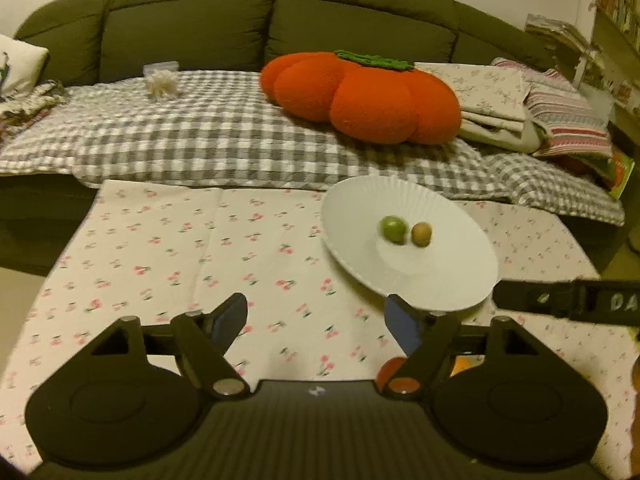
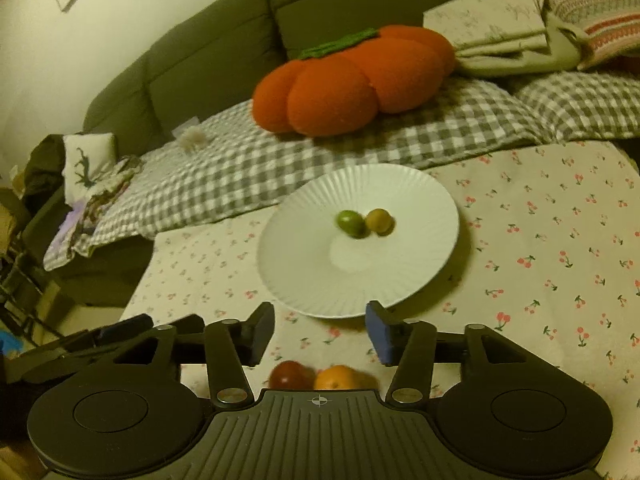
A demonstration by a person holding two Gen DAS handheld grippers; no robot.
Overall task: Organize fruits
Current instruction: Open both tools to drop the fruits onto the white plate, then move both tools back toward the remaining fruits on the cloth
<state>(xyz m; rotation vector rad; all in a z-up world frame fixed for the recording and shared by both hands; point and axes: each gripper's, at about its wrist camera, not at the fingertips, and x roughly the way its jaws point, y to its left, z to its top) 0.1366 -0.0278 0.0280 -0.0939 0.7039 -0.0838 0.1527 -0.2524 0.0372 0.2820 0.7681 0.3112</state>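
- White ribbed plate [image 2: 420,216] sits on the cherry-print tablecloth [image 2: 560,240], centre of the right wrist view; in the left wrist view it lies right of centre.
- Green fruit [image 2: 351,223] and brownish fruit [image 2: 380,221] rest side by side, touching, near the plate's middle.
- Red fruit [image 2: 289,374] and orange fruit [image 2: 339,377] lie on the cloth at lower centre of the right wrist view, just beside each other, partly hidden by the gripper body.
- Right gripper [image 2: 320,334]: fingers spread apart, nothing between them; it hangs above the red and orange fruit, tips short of the plate's near rim.
- Left gripper [image 1: 316,326]: fingers spread wide, empty, over bare cloth at lower centre; its right finger overlaps the plate's near edge in the frame.
- Orange pumpkin-shaped cushion [image 1: 360,96] lies on a grey checked blanket [image 1: 180,136] on the dark green sofa [image 1: 200,12], upper half of both views.
- Both views are slightly blurred.
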